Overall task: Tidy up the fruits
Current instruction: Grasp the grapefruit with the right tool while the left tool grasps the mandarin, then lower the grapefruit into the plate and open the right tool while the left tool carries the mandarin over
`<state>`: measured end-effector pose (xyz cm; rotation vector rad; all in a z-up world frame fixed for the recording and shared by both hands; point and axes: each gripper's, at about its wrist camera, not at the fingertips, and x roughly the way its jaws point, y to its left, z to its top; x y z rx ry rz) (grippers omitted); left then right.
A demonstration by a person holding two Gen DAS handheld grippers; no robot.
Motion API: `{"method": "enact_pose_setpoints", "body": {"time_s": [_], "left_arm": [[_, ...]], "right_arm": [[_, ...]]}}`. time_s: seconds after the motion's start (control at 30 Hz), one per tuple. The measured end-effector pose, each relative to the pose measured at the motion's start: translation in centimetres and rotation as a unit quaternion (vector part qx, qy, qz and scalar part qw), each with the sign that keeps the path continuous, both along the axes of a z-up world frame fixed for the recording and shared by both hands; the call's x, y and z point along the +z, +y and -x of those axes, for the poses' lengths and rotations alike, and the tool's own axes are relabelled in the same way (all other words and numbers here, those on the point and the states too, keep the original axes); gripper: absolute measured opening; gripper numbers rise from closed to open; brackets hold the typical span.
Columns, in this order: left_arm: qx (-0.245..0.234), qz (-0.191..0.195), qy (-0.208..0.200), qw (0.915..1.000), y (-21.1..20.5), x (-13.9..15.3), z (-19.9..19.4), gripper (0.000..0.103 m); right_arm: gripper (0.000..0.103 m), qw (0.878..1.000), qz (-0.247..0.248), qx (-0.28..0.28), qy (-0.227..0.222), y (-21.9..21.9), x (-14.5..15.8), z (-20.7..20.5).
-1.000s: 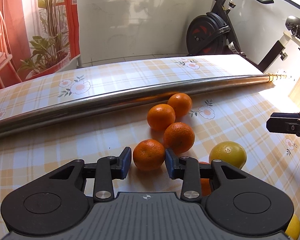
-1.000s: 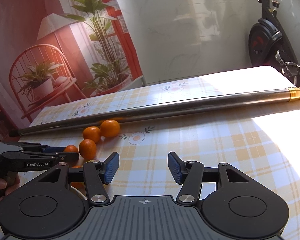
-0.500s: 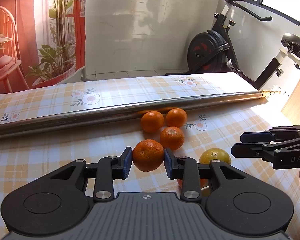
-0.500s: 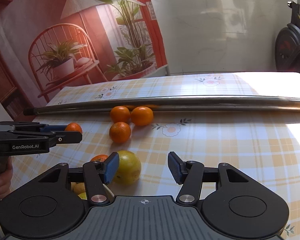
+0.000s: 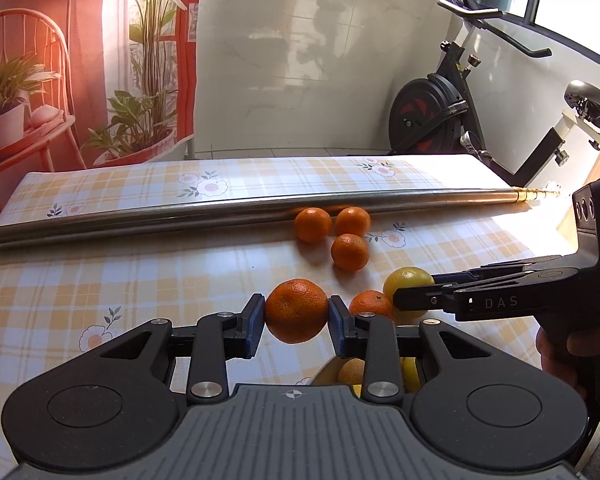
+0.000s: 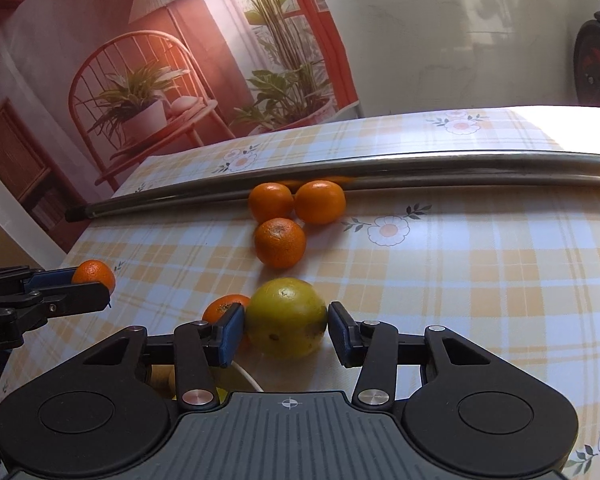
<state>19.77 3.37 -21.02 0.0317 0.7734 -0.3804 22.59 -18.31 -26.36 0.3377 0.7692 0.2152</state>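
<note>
My left gripper [image 5: 296, 320] is shut on an orange mandarin [image 5: 296, 311] and holds it clear above the checked tablecloth; the right wrist view shows that mandarin [image 6: 93, 275] at the far left. My right gripper [image 6: 287, 330] is shut on a yellow-green citrus [image 6: 286, 317] that rests on the cloth, with a blue pad against each side. Another mandarin [image 6: 225, 307] lies just left of the citrus. Three mandarins [image 6: 280, 242] cluster by a steel pole. Yellow fruits [image 5: 352, 372] lie low under the left gripper, mostly hidden.
A long steel pole [image 5: 220, 212] lies across the table behind the fruit. A white rim [image 6: 249, 378] shows beneath the right gripper. An exercise bike [image 5: 440, 116] stands beyond the far right corner. A hand [image 5: 560, 344] holds the right gripper.
The left gripper closed on the mandarin and raised it off the cloth. The right gripper swung left, came down around the yellow-green citrus and narrowed its fingers onto it.
</note>
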Motion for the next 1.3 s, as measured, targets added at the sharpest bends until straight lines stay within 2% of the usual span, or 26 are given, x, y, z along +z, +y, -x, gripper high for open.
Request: {"method": "enact_pose_setpoints", "body": {"time_s": [0.6,0.87,1.03,1.3], "left_arm": [[-0.013,0.019,0.002,0.9997,-1.2,1.2,6.3,0.036],[-0.019,0.016,0.020,0.9995,-1.2,0.2,9.3,0.036],[-0.022,-0.004,0.028,0.9994,-1.4,-0.5,10.9,0.036],[-0.008,-0.002,0.033,0.9994,-1.0,-0.7,11.4,0.036]], "right_arm": [[0.042,0.998,0.005,-0.024,-0.055,-0.7,3.2,6.0],[0.042,0.998,0.009,-0.030,-0.055,-0.3,3.7,9.4],[0.042,0.998,0.016,-0.029,-0.054,0.0,4.1,11.2],[0.042,0.998,0.031,-0.027,-0.048,0.3,4.3,13.2]]}}
